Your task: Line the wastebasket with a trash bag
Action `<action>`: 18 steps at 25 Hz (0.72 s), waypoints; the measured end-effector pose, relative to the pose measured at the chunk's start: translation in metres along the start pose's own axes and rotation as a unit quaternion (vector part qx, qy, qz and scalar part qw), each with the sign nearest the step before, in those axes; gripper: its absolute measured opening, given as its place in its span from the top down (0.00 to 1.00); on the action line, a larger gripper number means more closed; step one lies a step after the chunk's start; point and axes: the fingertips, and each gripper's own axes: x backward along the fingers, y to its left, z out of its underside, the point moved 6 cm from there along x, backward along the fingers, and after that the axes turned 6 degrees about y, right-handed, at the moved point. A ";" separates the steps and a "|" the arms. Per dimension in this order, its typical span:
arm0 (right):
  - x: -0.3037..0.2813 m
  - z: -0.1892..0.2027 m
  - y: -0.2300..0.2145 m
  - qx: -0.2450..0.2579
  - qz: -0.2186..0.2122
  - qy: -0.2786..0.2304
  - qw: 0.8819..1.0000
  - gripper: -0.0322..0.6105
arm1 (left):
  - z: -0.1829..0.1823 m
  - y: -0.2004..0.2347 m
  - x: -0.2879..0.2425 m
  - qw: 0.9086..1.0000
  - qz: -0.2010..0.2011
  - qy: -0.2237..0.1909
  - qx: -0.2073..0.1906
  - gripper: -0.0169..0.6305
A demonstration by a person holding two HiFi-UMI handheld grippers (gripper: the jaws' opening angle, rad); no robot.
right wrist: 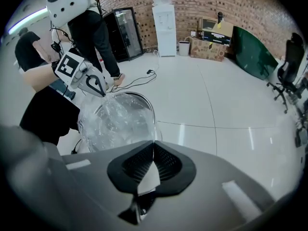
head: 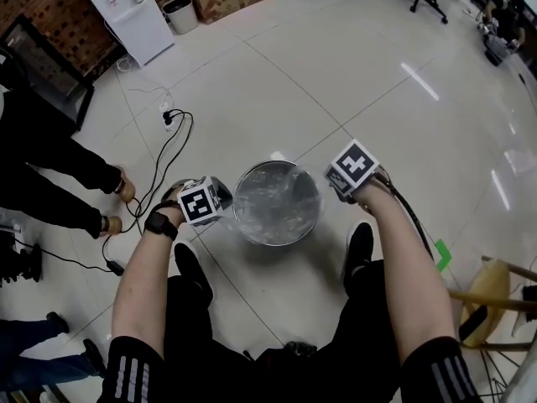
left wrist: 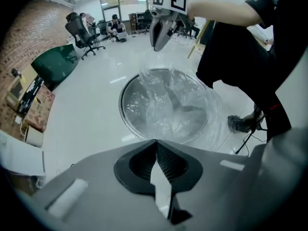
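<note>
The left gripper is closed, pinching the clear trash bag at the left rim of the wastebasket, which stands on the floor. The right gripper, also closed, pinches the bag's right edge. It looks best to stretch both edges outward, then fold them down over the rim.

Left gripper pressing jaws together, low centre. Beyond, wastebasket sitting on floor, clear trash bag lying inside, spilling over right rim. Right gripper pinching bag's far edge, holding film up. Person in black standing right.
</note>
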 end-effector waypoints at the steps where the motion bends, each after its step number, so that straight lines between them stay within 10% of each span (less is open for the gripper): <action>1: 0.001 -0.001 -0.002 -0.002 0.001 -0.002 1.000 0.94 | -0.001 0.004 0.006 1.000 -0.001 -0.018 0.014 0.97; 5: 0.003 -0.003 -0.007 -0.016 0.000 -0.012 1.000 0.94 | -0.008 0.027 0.034 0.988 0.001 -0.120 0.096 0.97; 9: 0.001 -0.005 -0.020 -0.053 0.005 -0.039 0.998 0.94 | -0.005 0.060 0.048 0.957 -0.026 -0.207 0.201 0.97; 14: -0.007 -0.001 -0.038 -0.094 0.034 -0.062 0.993 0.94 | 0.024 0.091 0.031 0.922 -0.098 -0.203 0.314 0.97; 18: -0.021 0.010 -0.052 -0.121 0.065 -0.063 0.989 0.94 | 0.043 0.093 -0.003 0.913 -0.109 -0.168 0.355 0.97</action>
